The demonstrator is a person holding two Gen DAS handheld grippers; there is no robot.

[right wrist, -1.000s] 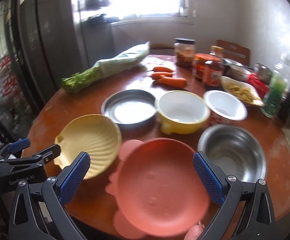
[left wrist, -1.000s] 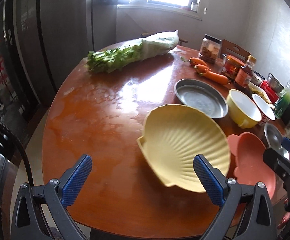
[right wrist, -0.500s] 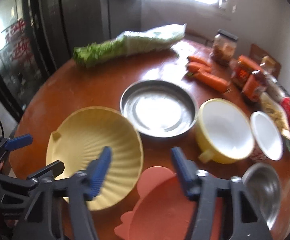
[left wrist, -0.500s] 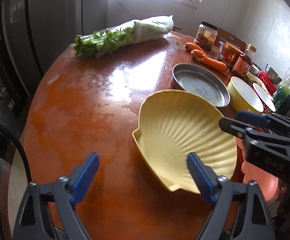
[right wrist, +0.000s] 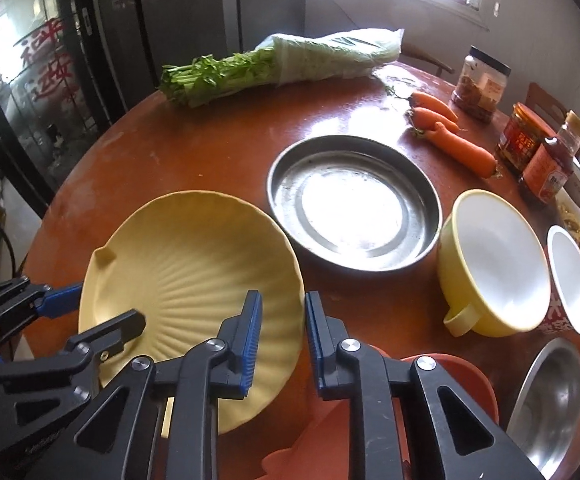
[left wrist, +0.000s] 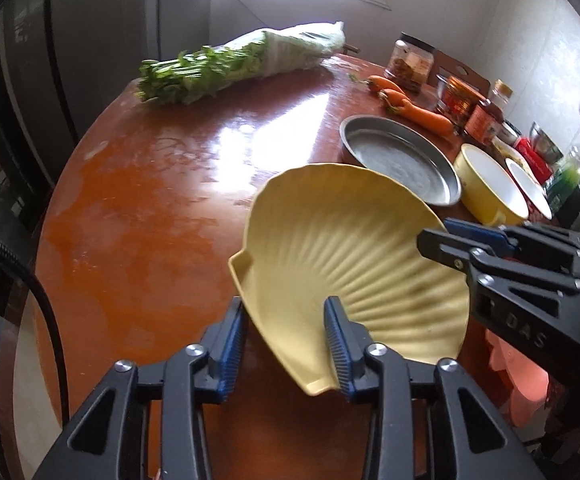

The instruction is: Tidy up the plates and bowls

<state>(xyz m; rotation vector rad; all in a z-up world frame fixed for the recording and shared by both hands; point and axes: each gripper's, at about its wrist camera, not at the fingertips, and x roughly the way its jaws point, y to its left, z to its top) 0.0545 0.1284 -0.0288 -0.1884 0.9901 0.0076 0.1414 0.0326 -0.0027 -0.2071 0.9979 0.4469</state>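
A yellow shell-shaped plate [left wrist: 350, 240] [right wrist: 193, 256] lies tilted near the front of the round wooden table [left wrist: 149, 200]. My left gripper [left wrist: 283, 304] has the plate's near left rim between its blue pads; its jaws are closing and both pads touch the rim. My right gripper [right wrist: 281, 300] is shut on the plate's right rim, one pad inside the dish and one outside. Each gripper shows in the other's view: the right gripper [left wrist: 434, 232] at the plate's right edge, the left gripper [right wrist: 109, 304] at its left edge. A pink plate [right wrist: 466, 374] lies under the right gripper.
Behind the shell plate sit a steel pan [right wrist: 354, 204], a yellow bowl [right wrist: 494, 264], a white bowl [right wrist: 570, 280] and a steel bowl [right wrist: 550, 392]. Bagged greens [right wrist: 281, 60], carrots [right wrist: 458, 144] and jars [right wrist: 482, 80] fill the far side. Bare tabletop lies left of the plate.
Both grippers went from wide open to closed on the yellow plate's rim. The right gripper swung left from over the pink plate to the yellow plate's right edge.
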